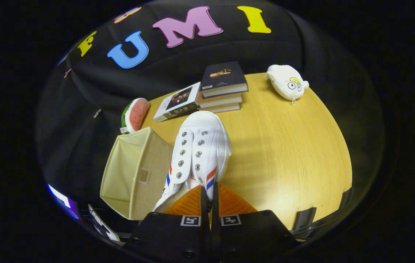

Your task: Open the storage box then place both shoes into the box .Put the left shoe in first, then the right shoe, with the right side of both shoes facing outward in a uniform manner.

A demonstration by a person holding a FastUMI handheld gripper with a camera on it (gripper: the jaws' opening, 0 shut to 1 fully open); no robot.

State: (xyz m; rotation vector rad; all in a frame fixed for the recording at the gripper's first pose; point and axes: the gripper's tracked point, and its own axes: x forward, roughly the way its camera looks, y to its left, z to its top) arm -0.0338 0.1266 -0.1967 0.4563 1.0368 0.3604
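Note:
A white canvas shoe with metal eyelets and red and blue stripes hangs off my gripper, toe pointing away from me. The two orange fingers are pressed nearly together on the rim of the shoe's opening, so the gripper is shut on it. The shoe is lifted above the wooden table. Just to its left stands the beige fabric storage box, seen from its side with a small label window; its inside is hidden from me.
Beyond the shoe lies a stack of books with another book leaning beside it. A watermelon-slice plush sits behind the box. A white plush toy rests at the table's far right edge.

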